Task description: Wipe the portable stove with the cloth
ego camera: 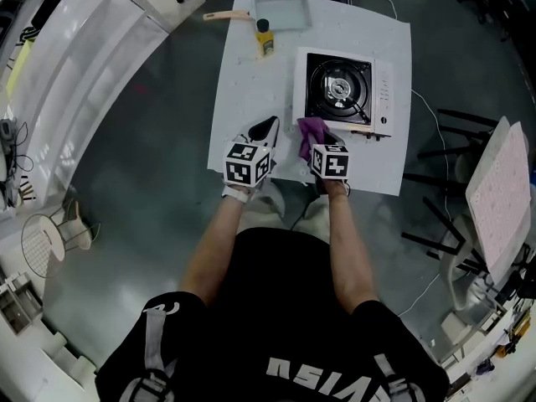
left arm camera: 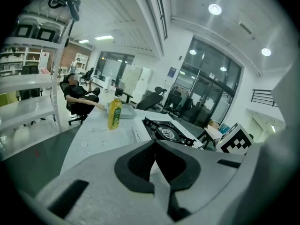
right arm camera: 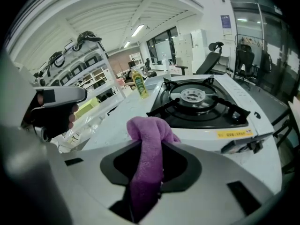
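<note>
Your right gripper (right arm camera: 150,165) pinches the bunched purple cloth (right arm camera: 146,137) in its fingers, just before the near left corner of the white portable stove with the black burner top (ego camera: 339,90). Your left gripper (ego camera: 263,129) has its fingers pressed together, empty. You seem to be on the approach: next, lower the cloth onto that top. The stove lies on the white table (ego camera: 251,82), long axis left to right, control strip rightward.
</note>
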Available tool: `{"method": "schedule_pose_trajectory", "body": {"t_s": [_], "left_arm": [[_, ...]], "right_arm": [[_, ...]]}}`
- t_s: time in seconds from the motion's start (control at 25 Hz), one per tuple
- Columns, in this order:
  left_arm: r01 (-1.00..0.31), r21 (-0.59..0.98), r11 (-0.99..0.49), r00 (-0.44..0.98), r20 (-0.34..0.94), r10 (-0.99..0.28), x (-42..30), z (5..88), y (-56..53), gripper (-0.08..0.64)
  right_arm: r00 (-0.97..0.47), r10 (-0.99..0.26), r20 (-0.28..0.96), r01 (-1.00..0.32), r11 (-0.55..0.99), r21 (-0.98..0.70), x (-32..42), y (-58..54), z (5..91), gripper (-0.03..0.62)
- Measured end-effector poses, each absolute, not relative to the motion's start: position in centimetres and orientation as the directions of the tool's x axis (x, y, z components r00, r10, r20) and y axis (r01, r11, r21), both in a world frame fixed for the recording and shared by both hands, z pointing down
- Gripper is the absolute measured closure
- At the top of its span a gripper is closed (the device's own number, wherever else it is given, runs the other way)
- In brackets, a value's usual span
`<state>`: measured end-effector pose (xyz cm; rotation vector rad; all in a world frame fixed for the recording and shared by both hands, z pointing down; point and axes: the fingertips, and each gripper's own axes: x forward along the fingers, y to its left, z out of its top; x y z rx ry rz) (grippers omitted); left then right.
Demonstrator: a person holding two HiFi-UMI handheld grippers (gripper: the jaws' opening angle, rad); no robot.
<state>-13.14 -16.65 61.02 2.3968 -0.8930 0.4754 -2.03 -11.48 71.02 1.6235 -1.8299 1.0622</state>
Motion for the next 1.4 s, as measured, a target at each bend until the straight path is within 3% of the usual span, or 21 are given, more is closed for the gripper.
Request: {"method": "schedule_pose_trajectory", "body": {"t_s": [0.64,1.4], "left_arm": [[-0.714,0.346,-0.609,0.693,0.473,-0.544,-20.0,60.6,-19.1,0.554],[-0.677,0.361,-0.641,0.724,0.481,-0.494,-21.0,61.0,-21.2,0.554]], "right_arm": [[-0.243,-0.602,0.761,-0.964,0.062,-0.259,-9.4,-13.7,70.9,0.476],[-0.165,-0.651,0.741,-0.969,-0.032,-0.244,-8.9,-17.3,69.3,0.476]]}}
